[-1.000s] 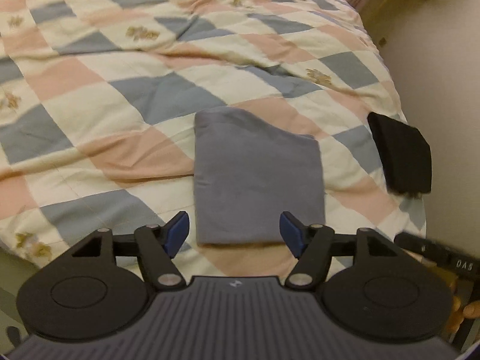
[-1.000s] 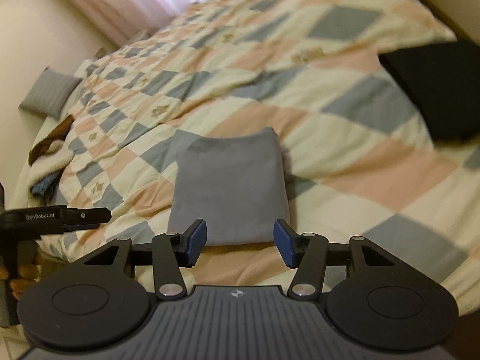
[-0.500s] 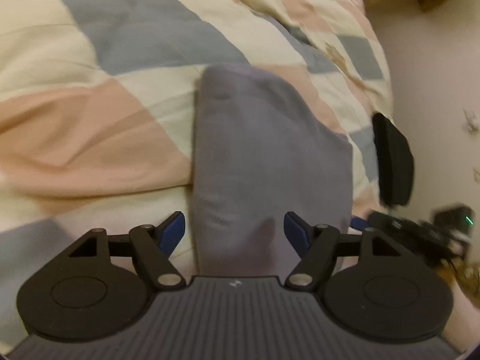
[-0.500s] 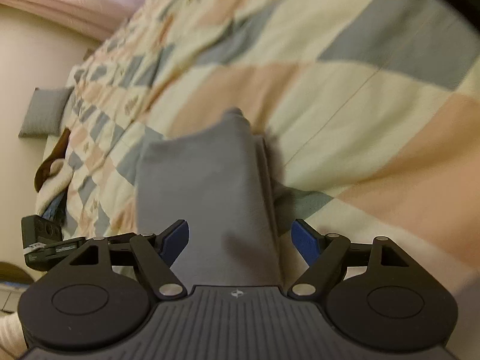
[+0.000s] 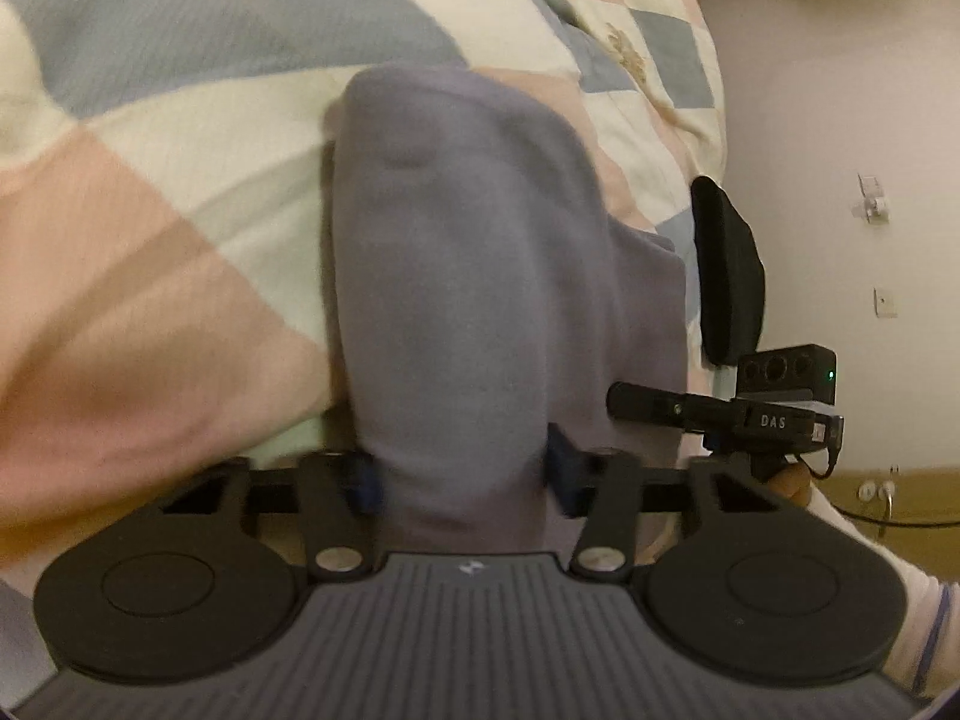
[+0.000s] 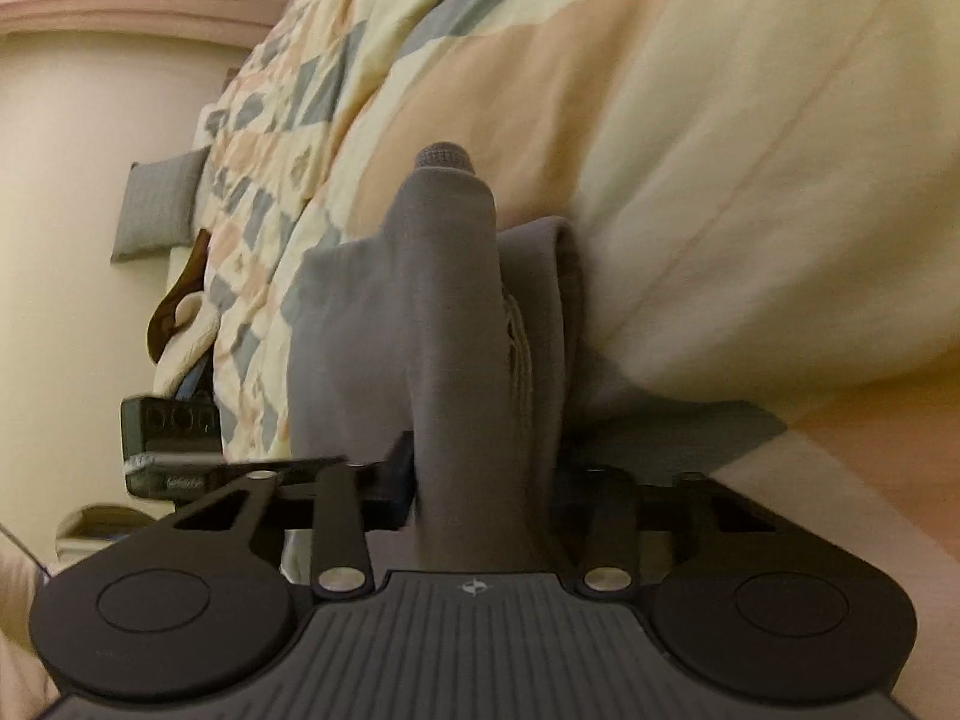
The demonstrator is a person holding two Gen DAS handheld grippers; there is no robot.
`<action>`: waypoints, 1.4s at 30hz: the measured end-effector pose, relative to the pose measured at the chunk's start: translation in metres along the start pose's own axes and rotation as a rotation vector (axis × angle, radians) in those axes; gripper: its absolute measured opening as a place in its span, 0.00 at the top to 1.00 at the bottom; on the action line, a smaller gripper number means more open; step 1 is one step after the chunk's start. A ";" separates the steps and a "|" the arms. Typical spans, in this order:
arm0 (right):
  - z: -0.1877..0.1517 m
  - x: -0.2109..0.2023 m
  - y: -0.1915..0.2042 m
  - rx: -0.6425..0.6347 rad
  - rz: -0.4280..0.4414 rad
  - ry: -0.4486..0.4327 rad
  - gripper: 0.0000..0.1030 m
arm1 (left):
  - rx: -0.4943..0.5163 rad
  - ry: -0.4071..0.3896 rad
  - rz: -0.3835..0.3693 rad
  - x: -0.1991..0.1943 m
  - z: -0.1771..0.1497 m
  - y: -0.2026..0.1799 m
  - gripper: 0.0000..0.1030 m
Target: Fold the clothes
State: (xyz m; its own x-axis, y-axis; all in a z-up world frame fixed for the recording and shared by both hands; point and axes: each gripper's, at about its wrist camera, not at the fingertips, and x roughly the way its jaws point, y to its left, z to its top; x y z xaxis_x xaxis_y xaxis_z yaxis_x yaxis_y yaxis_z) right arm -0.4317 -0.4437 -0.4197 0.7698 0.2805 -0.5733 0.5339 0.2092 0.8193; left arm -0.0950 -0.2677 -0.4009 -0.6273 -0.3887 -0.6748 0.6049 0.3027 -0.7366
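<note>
Grey folded garment (image 5: 480,276) lies on the bed, on the checked quilt (image 5: 150,252), near the bed's edge. It is already a compact multi-layer packet; the right wrist view shows stacked layers and a ribbed cuff or hem (image 6: 444,156) at the far end.

Left tool (image 5: 459,474): fingers apart, one blue pad either side of the packet's near end, cloth bulging up between them. Pads look close to or against the fabric, but the jaws are not closed down; I read it as straddling, not clamped. Motion blur limits certainty.

Right tool (image 6: 480,480): jaws set close on a raised ridge of the same garment; the left pad (image 6: 399,480) presses against the cloth, the right pad is hidden behind the fabric. I judge this one gripped on the garment.

Step in hand (judgement): both tools are on the near edge of the folded packet, either to lift and carry it to a pile or to turn one more fold away from the edge. The pictures do not settle which.

Next move calls for: the left tool closing fully on all layers, both tools rising level together, so the layers do not slide apart.

Second item: a black folded garment (image 5: 729,276) lies at the bed's edge, beside the grey one but apart from it.

Containers: none in view.
</note>
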 end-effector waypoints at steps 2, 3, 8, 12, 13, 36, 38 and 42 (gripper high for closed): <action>-0.002 -0.004 0.001 0.012 0.005 -0.013 0.65 | 0.021 0.028 -0.005 0.003 0.003 0.000 0.63; -0.004 -0.004 -0.002 0.039 -0.002 -0.027 0.62 | 0.018 0.044 0.000 0.007 0.006 0.001 0.60; -0.011 0.009 -0.016 0.130 0.012 -0.095 0.66 | 0.008 0.070 0.031 0.017 0.013 0.000 0.64; -0.028 -0.004 -0.004 0.093 0.059 -0.174 0.71 | 0.131 0.095 0.083 0.005 0.020 -0.034 0.71; -0.033 -0.009 -0.002 0.102 0.072 -0.200 0.71 | 0.180 0.103 0.091 0.002 0.024 -0.047 0.71; -0.074 -0.218 -0.067 0.651 0.061 -1.563 0.71 | 1.353 0.656 -0.113 0.326 0.208 -0.479 0.70; -0.064 -0.225 -0.083 0.664 0.044 -1.577 0.71 | 1.368 0.667 -0.105 0.351 0.210 -0.485 0.70; -0.052 -0.224 -0.110 0.704 -0.005 -1.589 0.70 | 1.391 0.700 -0.102 0.397 0.210 -0.486 0.68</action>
State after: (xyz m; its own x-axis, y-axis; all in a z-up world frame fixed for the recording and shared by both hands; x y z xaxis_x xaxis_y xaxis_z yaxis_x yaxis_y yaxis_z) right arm -0.6809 -0.4804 -0.3818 0.1019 -0.9274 -0.3598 0.2421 -0.3277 0.9132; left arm -0.5350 -0.7522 -0.3008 -0.5477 0.2309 -0.8042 0.2604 -0.8664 -0.4261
